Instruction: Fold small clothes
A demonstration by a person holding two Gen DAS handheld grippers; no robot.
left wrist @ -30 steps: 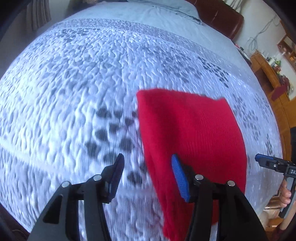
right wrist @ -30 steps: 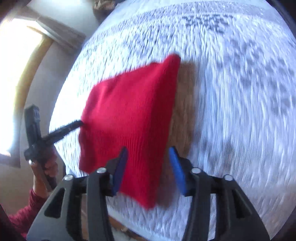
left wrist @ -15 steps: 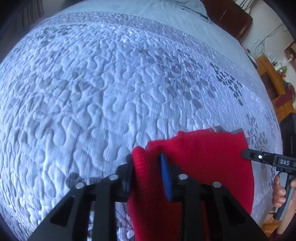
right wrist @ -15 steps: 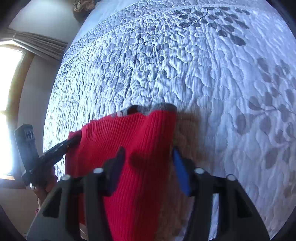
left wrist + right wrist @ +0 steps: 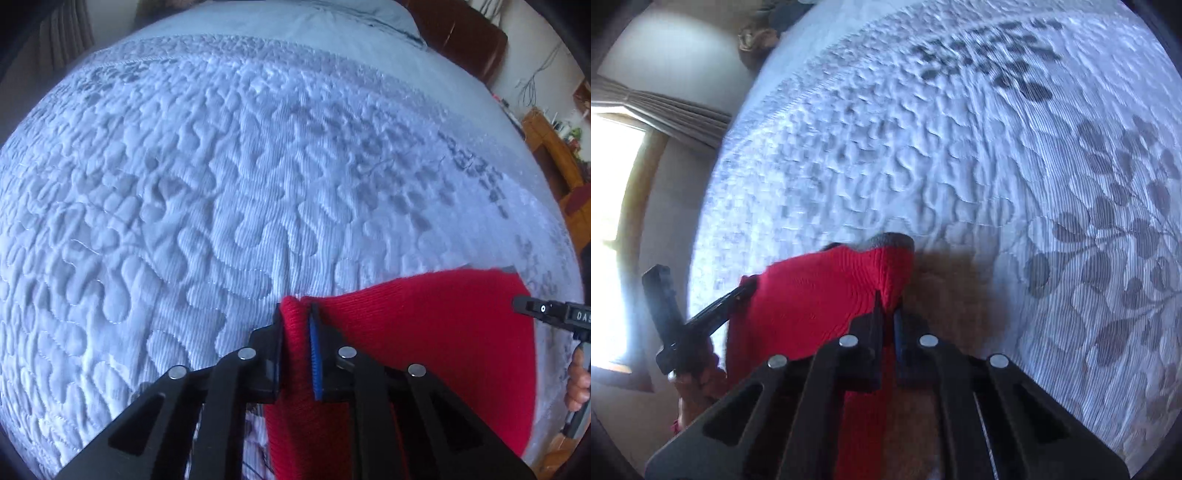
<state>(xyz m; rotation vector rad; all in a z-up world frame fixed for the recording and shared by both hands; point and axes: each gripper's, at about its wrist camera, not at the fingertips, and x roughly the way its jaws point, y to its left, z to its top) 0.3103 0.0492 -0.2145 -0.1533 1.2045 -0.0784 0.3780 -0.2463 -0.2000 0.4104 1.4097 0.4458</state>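
A red knitted garment (image 5: 424, 332) lies on the quilted bedspread (image 5: 221, 184) near its front edge. My left gripper (image 5: 295, 312) pinches the garment's near left corner; its jaws are closing, with the red knit bunched between the pads. In the right wrist view, my right gripper (image 5: 888, 297) is shut on the opposite corner of the garment (image 5: 812, 295), where a grey inner edge (image 5: 890, 240) peeks out. Each view shows the other gripper at the garment's far side, held by a hand.
The pale blue bedspread (image 5: 960, 166) with its grey leaf pattern spreads far beyond the garment. A brown headboard (image 5: 461, 33) and wooden furniture (image 5: 550, 147) stand at the upper right. A bright window (image 5: 613, 221) and a curtain (image 5: 665, 103) are beside the bed.
Both grippers came down toward the garment's corners and closed on them. The red cloth now bunches up between each pair of pads.
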